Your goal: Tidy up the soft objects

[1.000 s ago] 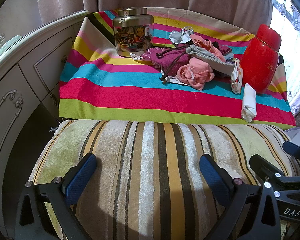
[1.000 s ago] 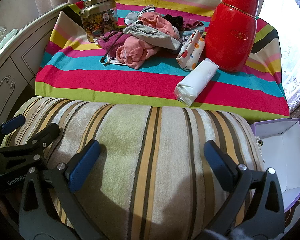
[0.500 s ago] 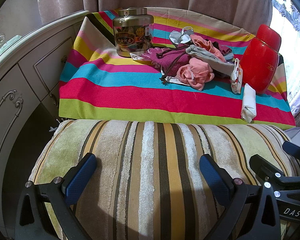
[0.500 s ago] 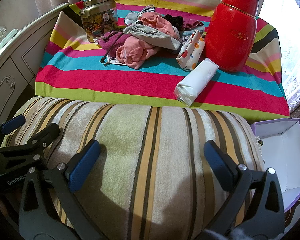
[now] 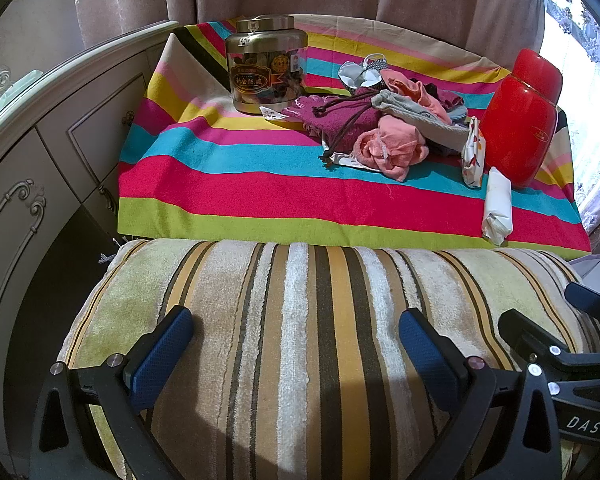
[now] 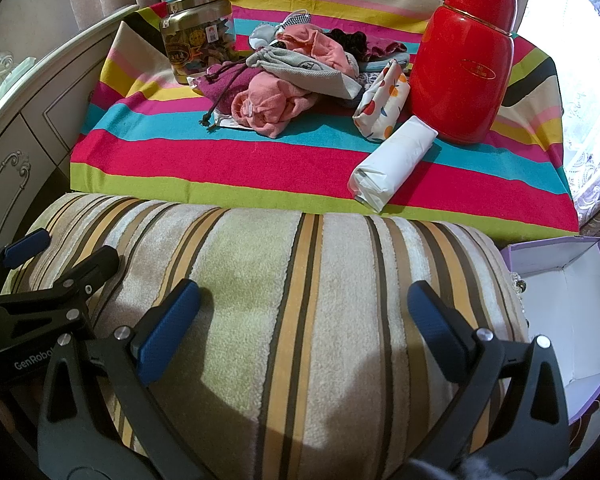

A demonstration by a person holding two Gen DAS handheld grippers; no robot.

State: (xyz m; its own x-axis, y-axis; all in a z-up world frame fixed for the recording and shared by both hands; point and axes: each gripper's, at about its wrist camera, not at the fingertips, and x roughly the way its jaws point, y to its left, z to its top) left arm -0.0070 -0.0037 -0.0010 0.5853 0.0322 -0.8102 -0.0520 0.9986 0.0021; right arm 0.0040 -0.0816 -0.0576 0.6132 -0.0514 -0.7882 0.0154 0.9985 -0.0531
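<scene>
Hovering over striped cushion (image 5: 300, 340): L gripper (image 5: 296, 344) & R gripper (image 6: 304, 320), fingers spread wide, nothing held.

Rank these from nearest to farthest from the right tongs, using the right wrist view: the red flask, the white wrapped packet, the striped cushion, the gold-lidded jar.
1. Striped cushion, directly under the right tongs.
2. White wrapped packet, ahead, slightly right.
3. Red flask, behind the packet, right.
4. Gold-lidded jar, far back, left.

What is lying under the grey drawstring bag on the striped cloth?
Under the grey bag lie a pink garment and a purple pouch. Whatever is deeper is covered.
</scene>
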